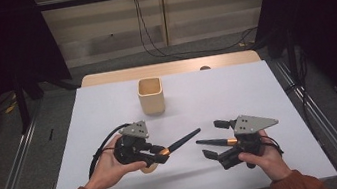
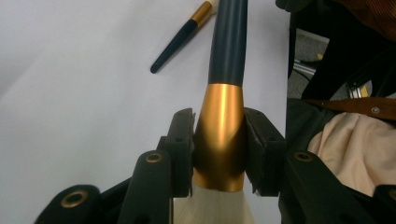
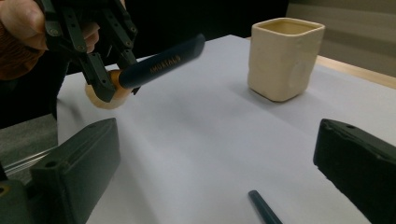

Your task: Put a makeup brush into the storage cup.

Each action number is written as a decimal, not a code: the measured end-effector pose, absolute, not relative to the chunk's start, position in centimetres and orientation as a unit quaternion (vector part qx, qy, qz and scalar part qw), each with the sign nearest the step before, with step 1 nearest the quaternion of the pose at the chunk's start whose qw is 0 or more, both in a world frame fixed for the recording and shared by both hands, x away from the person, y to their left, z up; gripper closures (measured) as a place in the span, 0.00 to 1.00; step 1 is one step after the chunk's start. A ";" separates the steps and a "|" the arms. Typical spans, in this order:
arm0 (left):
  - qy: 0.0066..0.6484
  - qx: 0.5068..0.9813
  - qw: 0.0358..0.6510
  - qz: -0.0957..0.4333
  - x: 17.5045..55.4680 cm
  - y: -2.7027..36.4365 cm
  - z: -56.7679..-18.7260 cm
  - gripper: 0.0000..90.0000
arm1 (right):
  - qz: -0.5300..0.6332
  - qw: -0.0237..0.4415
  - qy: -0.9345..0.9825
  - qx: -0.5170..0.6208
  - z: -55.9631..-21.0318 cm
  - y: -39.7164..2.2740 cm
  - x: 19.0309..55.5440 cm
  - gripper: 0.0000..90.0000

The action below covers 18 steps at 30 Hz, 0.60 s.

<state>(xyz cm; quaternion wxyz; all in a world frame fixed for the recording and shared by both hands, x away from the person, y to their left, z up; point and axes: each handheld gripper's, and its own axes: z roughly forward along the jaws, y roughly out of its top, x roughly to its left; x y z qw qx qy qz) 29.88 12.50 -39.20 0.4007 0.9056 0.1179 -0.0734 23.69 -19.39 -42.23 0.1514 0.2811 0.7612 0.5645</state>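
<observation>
**A:** ok, high view first. The left gripper [image 1: 158, 155] is seen lower left of centre, and a big brush [image 1: 176, 145] is pinched in its jaws by the gold ferrule, dark handle pointed up and to the right. The right gripper [image 1: 213, 138] is found lower right, jaws spread, with a second, thinner brush [image 1: 215, 142] lying on the white surface [image 1: 236, 89] between them, not gripped. A cream cup [image 1: 151, 95] is stood upper centre.

**B:** yep, and in the left gripper view the ferrule [image 2: 219, 135] is clamped dead centre between both pads, pale bristles at the bottom edge. The thin brush [image 2: 183, 36] is spotted upper centre, flat on the surface.

**A:** right gripper view: own jaws are held wide apart at the bottom corners, the thin brush's tip [image 3: 264, 207] is seen bottom centre. The left gripper [image 3: 105, 81] with the big brush [image 3: 161, 63] is caught upper left, cup [image 3: 285, 58] upper right.
</observation>
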 end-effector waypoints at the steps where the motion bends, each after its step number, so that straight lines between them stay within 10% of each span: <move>1: 0.115 0.909 0.395 -0.073 29.9 12.4 -39.1 0.73 | 0.564 0.148 0.764 0.276 -42.1 -19.2 23.9 0.01; 18: 0.097 0.933 0.338 -0.075 30.3 11.0 -38.7 0.73 | 0.489 0.093 0.837 0.228 -40.9 -16.9 25.5 0.02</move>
